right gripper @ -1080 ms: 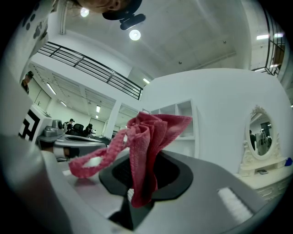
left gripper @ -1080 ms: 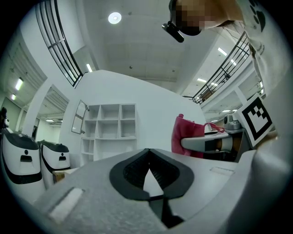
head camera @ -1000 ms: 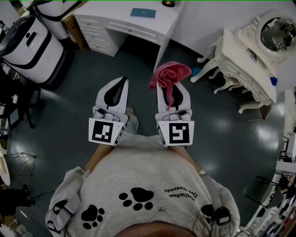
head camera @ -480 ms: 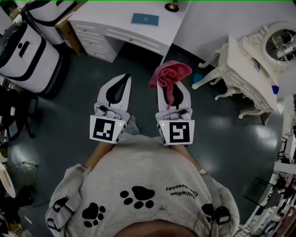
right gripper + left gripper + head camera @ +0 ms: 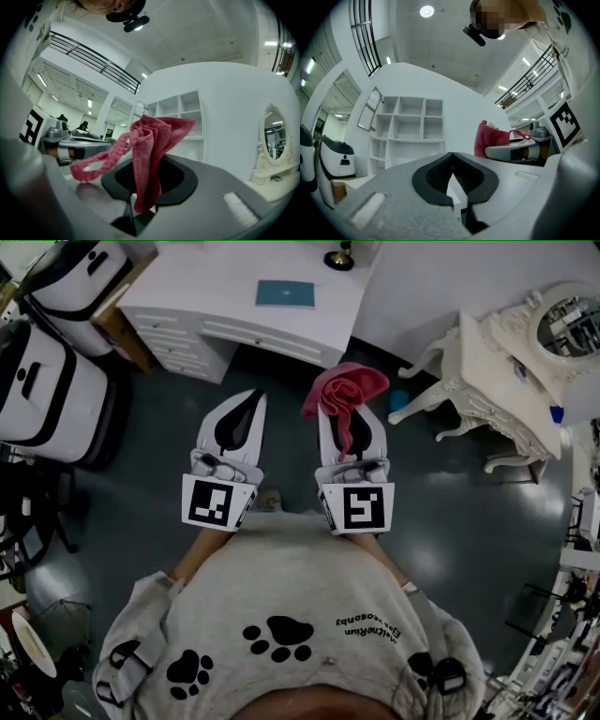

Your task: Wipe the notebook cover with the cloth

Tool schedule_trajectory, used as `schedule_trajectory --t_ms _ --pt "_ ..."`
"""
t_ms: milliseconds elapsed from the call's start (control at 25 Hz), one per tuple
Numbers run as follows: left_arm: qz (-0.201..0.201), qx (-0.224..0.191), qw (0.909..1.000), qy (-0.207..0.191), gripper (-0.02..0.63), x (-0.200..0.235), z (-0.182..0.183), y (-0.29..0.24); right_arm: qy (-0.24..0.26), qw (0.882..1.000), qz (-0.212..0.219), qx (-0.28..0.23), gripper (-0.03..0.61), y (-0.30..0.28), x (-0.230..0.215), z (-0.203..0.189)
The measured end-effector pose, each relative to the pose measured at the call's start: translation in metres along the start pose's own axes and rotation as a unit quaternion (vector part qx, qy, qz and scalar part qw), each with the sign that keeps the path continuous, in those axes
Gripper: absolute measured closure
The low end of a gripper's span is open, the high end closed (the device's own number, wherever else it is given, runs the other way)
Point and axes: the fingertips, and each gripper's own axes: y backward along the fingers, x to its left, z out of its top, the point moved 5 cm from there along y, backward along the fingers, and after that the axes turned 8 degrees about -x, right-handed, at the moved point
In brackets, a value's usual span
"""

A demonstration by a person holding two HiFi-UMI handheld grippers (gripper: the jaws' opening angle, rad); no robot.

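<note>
Currently the right gripper clamps the pink cloth, left gripper closed empty, notebook well ahead.

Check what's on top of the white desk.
A teal notebook lies flat on the white desk, uncovered. A small dark object stands at the far edge, cut off by the frame.

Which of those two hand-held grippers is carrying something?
The right gripper: a pink cloth is pinched between its jaws and flops out past them. The left gripper has its jaws shut on nothing.
</note>
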Motion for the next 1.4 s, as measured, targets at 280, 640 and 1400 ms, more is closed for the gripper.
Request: schedule_trajectory --t_ms 280,640,1400 --pt "-0.014 0.014 0.9995 0.023 0.609 0.014 -0.019 -0.013 -0.013 1.0 -0.017 0.017 0.504 -0.021 0.001 -0.009" --pt "-0.016 0.02 0.9993 0.029 0.609 0.025 -0.03 -0.022 -0.002 1.0 -0.015 0.018 0.505 -0.032 -0.004 -0.023" --pt "0.012 0.014 0.9997 0.019 0.609 0.086 -0.075 -0.141 -0.007 0.999 0.031 0.014 0.504 -0.164 -0.08 -0.074"
